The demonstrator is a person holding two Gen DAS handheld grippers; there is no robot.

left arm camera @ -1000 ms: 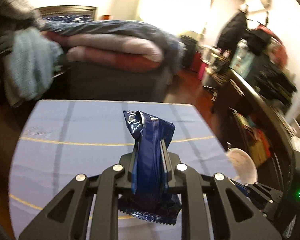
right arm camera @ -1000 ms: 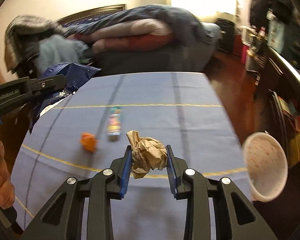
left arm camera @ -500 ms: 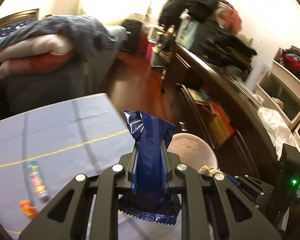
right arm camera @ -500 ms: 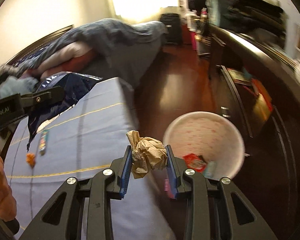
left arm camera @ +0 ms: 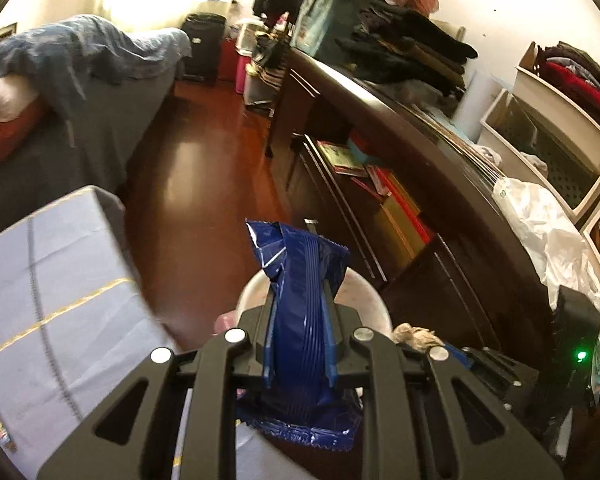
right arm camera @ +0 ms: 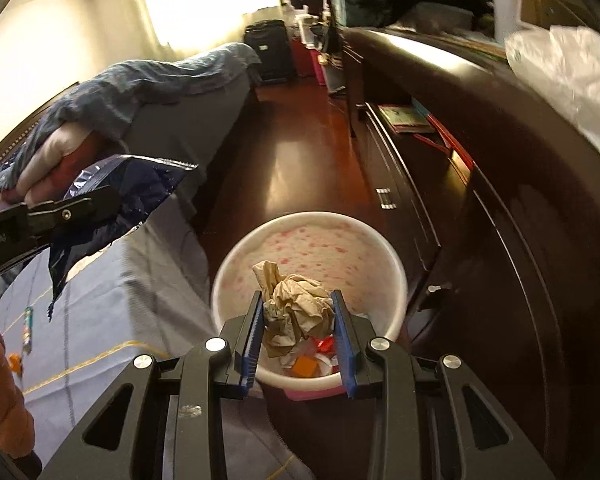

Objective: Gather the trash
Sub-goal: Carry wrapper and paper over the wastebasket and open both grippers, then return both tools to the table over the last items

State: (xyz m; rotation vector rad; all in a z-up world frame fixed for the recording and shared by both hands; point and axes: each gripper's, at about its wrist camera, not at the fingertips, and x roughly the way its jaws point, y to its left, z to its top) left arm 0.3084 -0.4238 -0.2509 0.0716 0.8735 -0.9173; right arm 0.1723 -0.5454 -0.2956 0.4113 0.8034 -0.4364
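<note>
Dropping comes next: the right gripper (right arm camera: pixel 297 322) squeezes the crumpled brown paper (right arm camera: pixel 295 310) right above the white bin (right arm camera: pixel 396 276), so open its jaws there. The left gripper (left arm camera: pixel 300 344) pinches the blue wrapper (left arm camera: pixel 302 320) and should hold until it is over the middle too. No words can be read.

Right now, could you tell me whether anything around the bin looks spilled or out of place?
Nothing looks spilled. The crumpled brown paper ball sits in the right hand-held gripper over the white speckled bin. A small orange scrap and a colourful wrapper strip lie on the blue tablecloth, uncollected.
</note>
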